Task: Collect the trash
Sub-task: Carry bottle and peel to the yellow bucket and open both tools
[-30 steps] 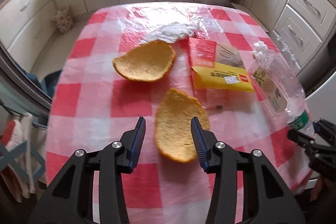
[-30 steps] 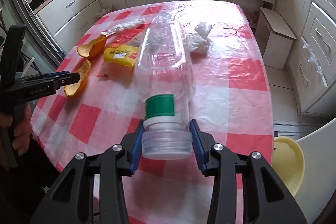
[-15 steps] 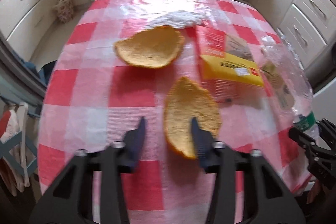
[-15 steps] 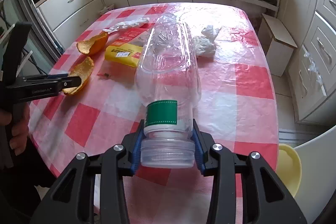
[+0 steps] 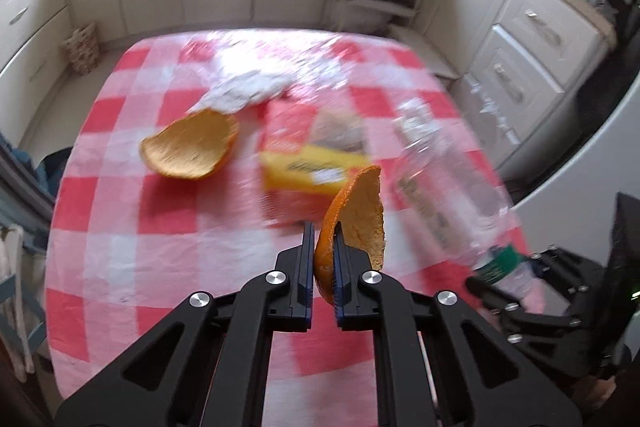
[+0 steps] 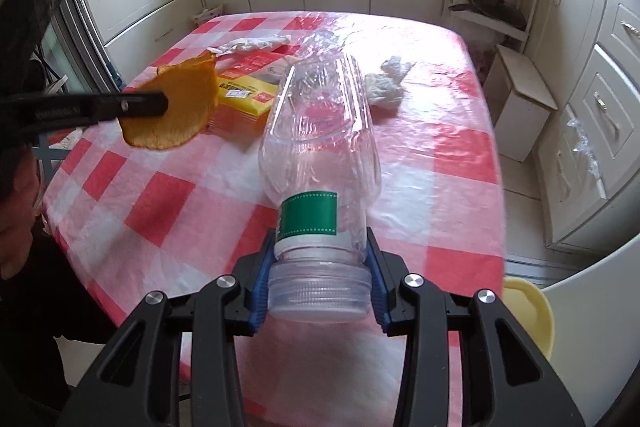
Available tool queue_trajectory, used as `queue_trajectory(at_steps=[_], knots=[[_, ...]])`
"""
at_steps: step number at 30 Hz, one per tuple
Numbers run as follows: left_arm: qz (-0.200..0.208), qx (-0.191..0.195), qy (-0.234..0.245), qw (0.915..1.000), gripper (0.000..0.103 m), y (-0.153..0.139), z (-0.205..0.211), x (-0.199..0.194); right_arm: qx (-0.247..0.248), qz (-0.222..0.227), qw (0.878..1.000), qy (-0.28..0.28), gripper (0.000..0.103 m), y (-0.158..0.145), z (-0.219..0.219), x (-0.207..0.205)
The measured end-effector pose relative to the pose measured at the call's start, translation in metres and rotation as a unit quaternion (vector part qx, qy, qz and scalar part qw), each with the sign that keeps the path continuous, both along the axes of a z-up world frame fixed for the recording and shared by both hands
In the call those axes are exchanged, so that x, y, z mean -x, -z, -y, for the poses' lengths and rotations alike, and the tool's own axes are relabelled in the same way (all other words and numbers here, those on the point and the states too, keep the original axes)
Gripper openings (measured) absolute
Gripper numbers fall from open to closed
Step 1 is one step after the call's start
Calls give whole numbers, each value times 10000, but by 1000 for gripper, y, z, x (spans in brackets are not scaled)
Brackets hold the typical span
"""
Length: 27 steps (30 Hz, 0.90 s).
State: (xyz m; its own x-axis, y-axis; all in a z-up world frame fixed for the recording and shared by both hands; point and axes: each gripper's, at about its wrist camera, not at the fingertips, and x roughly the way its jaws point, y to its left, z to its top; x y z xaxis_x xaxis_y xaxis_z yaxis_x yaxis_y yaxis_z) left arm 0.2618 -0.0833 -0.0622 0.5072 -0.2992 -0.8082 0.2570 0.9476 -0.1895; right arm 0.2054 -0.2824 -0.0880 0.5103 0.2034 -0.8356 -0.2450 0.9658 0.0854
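My left gripper [image 5: 323, 231] is shut on an orange peel [image 5: 354, 215] and holds it on edge above the red-checked table [image 5: 120, 227]. The held peel also shows in the right wrist view [image 6: 176, 111], clamped by the left gripper [image 6: 162, 103]. My right gripper [image 6: 319, 267] is shut on the neck of a clear plastic bottle [image 6: 320, 147] with a green label, lifted off the table; the bottle also shows at the right of the left wrist view [image 5: 436, 195]. A second orange peel [image 5: 190, 149] lies on the table.
A yellow and red carton [image 5: 308, 163] lies mid-table, also seen in the right wrist view [image 6: 244, 95]. White crumpled tissue [image 5: 248, 91] lies beyond it; another crumpled wad [image 6: 386, 83] lies at the right. Cream cabinets [image 6: 600, 99] surround the table. A yellow bin rim [image 6: 532, 311] is at lower right.
My left gripper closed on the near orange peel and lifted it off the table. My right gripper kept its hold on the bottle and raised it slightly.
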Motion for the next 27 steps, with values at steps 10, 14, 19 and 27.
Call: queue_trajectory(at_steps=[10,14,19,27], knots=[[158,202,694,9973,7,-15,89,15,295,266,9974,602,41,-10,58,27],[208,122,1066,9940,7,-14,139,29,342,334,9941,973,41,-13,92,42],[72,146,1351,9907,7,-2,194,40,484,346,9881,1417,41,-9,132,58],[-368,115,1495,9880,7,37,271,44,594,-260,9728,2225,54,31,195,58]])
